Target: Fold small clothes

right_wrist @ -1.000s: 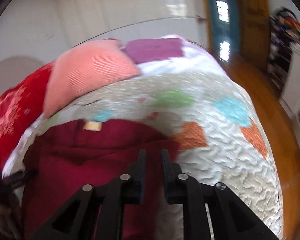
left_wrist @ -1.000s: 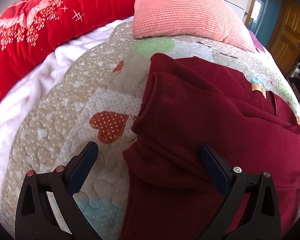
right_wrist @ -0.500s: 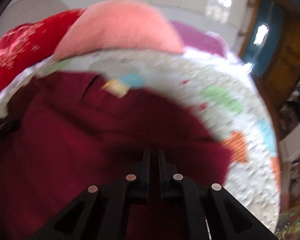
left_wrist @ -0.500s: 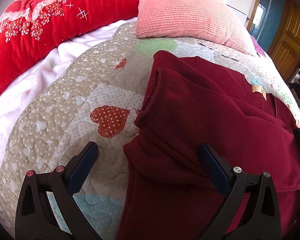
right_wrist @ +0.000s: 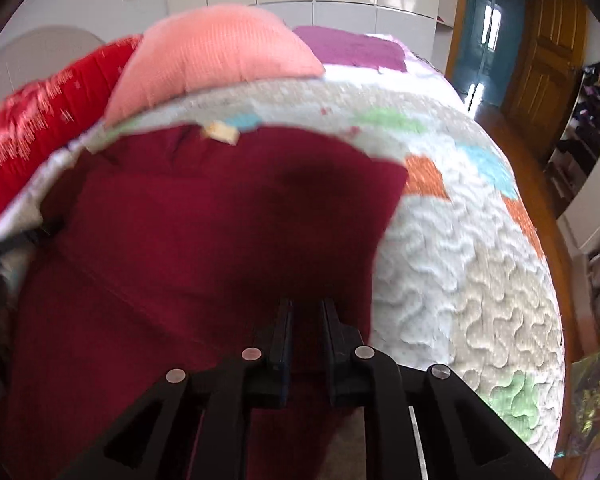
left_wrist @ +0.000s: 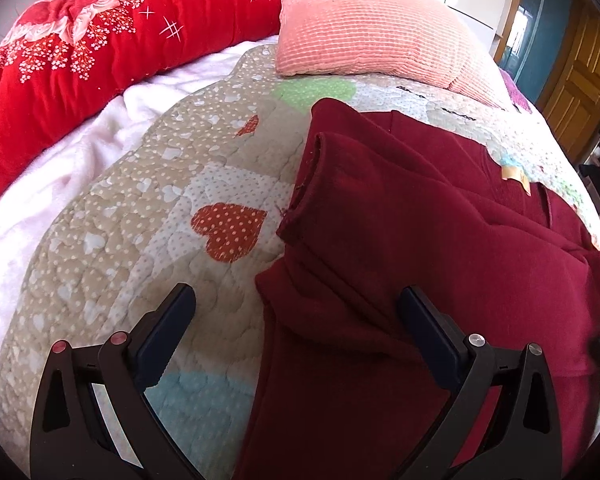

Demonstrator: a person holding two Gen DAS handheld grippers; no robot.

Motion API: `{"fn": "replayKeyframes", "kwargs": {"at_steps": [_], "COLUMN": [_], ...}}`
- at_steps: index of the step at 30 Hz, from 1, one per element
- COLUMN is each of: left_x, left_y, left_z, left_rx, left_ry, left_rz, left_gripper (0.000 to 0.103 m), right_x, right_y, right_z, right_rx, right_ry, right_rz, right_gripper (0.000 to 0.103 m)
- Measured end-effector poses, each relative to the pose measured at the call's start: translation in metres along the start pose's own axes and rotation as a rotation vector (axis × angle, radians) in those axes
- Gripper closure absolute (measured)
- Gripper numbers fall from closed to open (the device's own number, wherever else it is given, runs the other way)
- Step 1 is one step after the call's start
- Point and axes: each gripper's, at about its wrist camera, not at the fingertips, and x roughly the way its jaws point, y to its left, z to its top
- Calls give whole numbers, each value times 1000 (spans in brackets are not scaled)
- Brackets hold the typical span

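Observation:
A dark red garment (left_wrist: 420, 220) with a tan label (left_wrist: 514, 176) lies partly folded on the patchwork quilt (left_wrist: 140, 208). My left gripper (left_wrist: 296, 294) hangs open and wide just above the garment's left edge, one finger over the quilt and the other over the cloth. In the right wrist view the same garment (right_wrist: 220, 220) fills the lower left, its label (right_wrist: 220, 132) at the far edge. My right gripper (right_wrist: 307, 306) is low over the garment's near right part. Its jaws stand a narrow gap apart and are opening; red cloth shows through the gap, not pinched.
A pink ribbed pillow (left_wrist: 372, 28) and a red flowered blanket (left_wrist: 100, 48) lie at the head of the bed, with a white blanket (left_wrist: 60, 168) to the left. A purple cloth (right_wrist: 356, 48) lies past the pillow. The bed's right edge drops to a wooden floor (right_wrist: 540, 160).
My right gripper has swung from the quilt beside the garment to over the garment and sunk lower; its jaws closed, then parted slightly. The left gripper has stayed put and open.

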Motion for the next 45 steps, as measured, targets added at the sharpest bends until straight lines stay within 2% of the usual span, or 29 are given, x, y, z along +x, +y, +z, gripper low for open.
{"fn": "replayKeyframes", "kwargs": {"at_steps": [4,6,7,9,11,13,14,16,19,22,26,32,34,35,36,37,41,45], "left_x": [-24,-35,-42,-52,-61,-74,-80,-91,-102,-110,-120,-122,-121,-120,-120,-121,-121,-122], "left_y": [4,7,9,13,16,20,22,25,27,29,41,64,65,65,66,66,72,73], "left_z": [-13,-20,-24,-32,-38,-46,-50,-58,-71,-85,-107,-138,-147,-150,-154,-159,-173,-179], "left_rx": [55,86,97,104,101,101,102,107,120,147,148,78,79,84,89,97,71,84], "left_ry": [2,-15,-24,-26,-26,-38,-44,-51,-58,-46,-23,42,67,75,84,92,100,94], "left_rz": [10,38,44,45,42,40,40,35,29,27,8,-19,-24,-22,-20,-21,-37,-40], "left_gripper": [1,1,1,1,1,1,1,1,1,1,1,1,1,1,1,1,1,1], "right_x": [-23,-38,-43,-40,-25,-23,-24,-40,-65,-80,-90,-96,-97,-98,-99,-101,-103,-111], "right_y": [-1,-3,-3,-3,-2,-3,-5,-10,-8,-4,2,-1,2,4,5,4,-12,-17], "right_z": [1,-1,-4,-9,-15,-19,-20,-26,-40,-59,-90,-128,-133,-134,-135,-136,-137,-142], "right_rx": [27,45,54,51,32,18,40,105,108,97,92,139,129,114,105,107,144,194], "right_ry": [-22,-51,-52,-32,27,39,65,56,25,39,79,84,41,20,14,8,1,0], "right_rz": [-15,16,36,46,5,-68,-69,35,92,141,165,208,220,233,215,190,161,256], "right_gripper": [91,87,84,64,64,64,64,64,63,58,58,57,59,77,88,91,94,93]}}
